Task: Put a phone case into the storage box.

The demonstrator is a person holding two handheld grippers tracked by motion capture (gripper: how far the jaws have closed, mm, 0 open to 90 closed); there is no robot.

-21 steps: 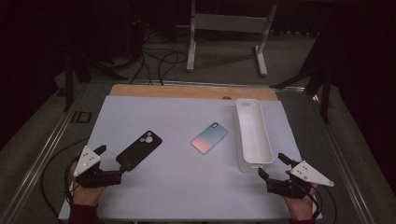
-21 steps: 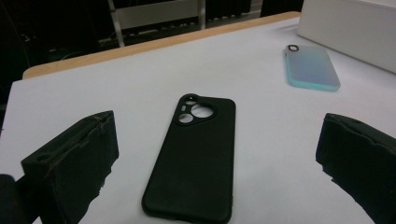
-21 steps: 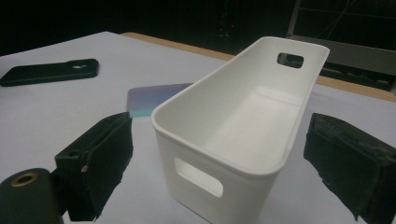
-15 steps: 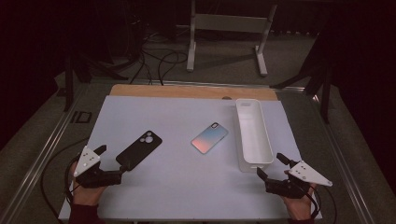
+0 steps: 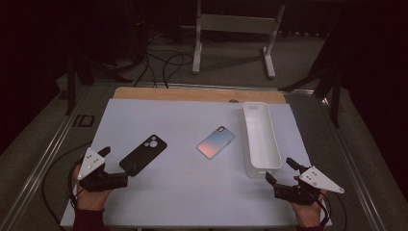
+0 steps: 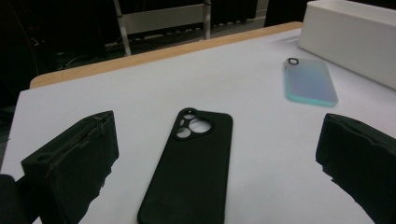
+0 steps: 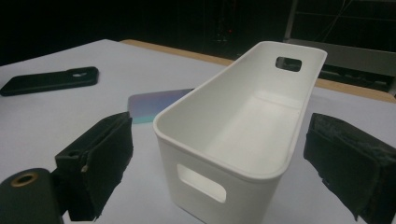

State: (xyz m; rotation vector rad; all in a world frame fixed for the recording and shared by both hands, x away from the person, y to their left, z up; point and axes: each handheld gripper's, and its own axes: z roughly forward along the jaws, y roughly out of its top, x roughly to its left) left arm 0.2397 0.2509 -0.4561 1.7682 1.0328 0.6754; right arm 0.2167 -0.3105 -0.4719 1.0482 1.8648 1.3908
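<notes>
Between the spread jaws of the left gripper, a black phone case lies flat on the table, back side up. Its long axis runs straight away from the fingers, camera-cutout end pointing off toward the far edge, plain end nearest the pads. Jaws are released wide, nothing pinched, case sits in the gap w/o touching either one. Case looks matte, rubbery, rounded corners, w/ a cluster of round holes up top.

Further out past the right-hand finger there's a 2nd case, glossy pastel blue-pink gradient, also flat, angled a bit diff from the black one. Beyond that, a white plastic bin, long and narrow, smooth walls, rounded rim.

Right gripper is released too, its fuzzy black pads straddling the near short end of the bin, apart from the walls, not clamping it. Bin has slot handles cut in both short ends. Table is covered in a pale sheet, wood strip along the far edge.
</notes>
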